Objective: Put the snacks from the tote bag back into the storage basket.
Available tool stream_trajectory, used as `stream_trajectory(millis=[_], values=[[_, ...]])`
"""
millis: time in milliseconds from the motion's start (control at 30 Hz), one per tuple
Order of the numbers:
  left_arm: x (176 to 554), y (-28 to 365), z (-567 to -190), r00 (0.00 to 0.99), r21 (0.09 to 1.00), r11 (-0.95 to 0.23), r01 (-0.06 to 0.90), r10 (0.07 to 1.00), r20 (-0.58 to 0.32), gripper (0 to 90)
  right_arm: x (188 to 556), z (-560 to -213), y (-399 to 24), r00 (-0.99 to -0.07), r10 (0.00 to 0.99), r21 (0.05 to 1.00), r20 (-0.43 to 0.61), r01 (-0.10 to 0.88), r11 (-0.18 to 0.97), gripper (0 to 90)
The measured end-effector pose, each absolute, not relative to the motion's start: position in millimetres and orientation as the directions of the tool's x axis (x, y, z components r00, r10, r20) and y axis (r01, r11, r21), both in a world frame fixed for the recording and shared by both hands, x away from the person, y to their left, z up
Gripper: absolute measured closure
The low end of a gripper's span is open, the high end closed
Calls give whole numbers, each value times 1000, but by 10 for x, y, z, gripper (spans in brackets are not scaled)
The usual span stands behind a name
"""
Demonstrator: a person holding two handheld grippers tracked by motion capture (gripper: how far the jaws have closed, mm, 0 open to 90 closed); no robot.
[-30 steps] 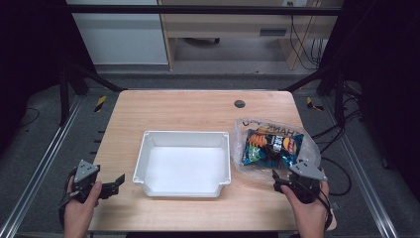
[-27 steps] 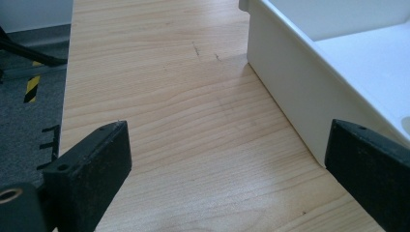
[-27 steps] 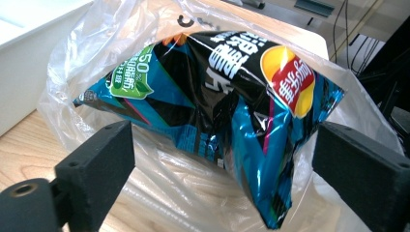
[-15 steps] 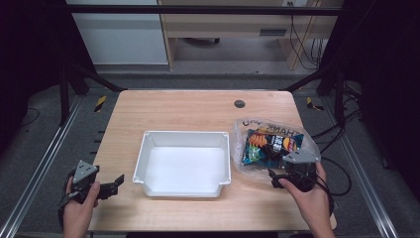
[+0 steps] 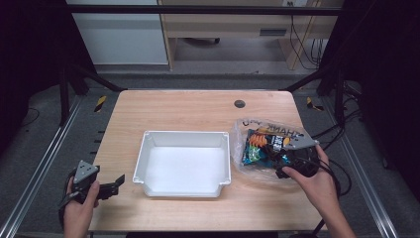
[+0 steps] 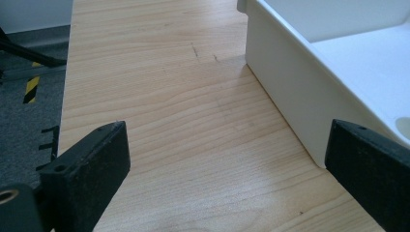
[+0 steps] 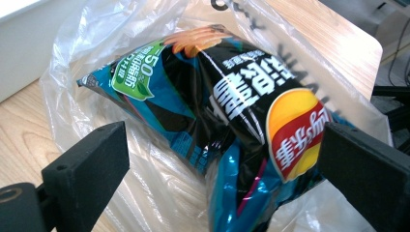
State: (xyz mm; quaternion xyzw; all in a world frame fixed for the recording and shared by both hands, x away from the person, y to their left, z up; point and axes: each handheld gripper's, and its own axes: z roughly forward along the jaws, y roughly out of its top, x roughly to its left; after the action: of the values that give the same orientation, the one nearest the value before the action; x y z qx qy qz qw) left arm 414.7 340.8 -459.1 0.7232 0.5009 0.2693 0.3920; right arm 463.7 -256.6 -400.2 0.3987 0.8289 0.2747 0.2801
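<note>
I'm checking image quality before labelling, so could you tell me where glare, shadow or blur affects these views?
High view: even light on the table, dark surroundings, the snack bag small and soft. Left gripper view: white tray wall sharp and casting a faint shadow, jaws slightly blurred. Right gripper view: glare streaks on the clear plastic bag; near jaws soft.

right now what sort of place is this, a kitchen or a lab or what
Most likely a lab or data-recording workstation, not a kitchen: a bare wooden table framed by dark metal rails, loose cables on the grey floor behind, and a hand-held gripper with open fingers.
</note>
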Motion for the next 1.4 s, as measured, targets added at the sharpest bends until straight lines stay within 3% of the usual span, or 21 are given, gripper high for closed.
stream_trajectory(millis=[867,1400], values=[[4148,3430,-4596,341,836,-188,515,940,1,20,5018,-3540,-2497,-641,721,599,-263,477,643,74],[4145,3422,-4587,347,839,-190,509,938,2,20,5179,-3547,-2421,-689,689,563,-227,484,670,78]])
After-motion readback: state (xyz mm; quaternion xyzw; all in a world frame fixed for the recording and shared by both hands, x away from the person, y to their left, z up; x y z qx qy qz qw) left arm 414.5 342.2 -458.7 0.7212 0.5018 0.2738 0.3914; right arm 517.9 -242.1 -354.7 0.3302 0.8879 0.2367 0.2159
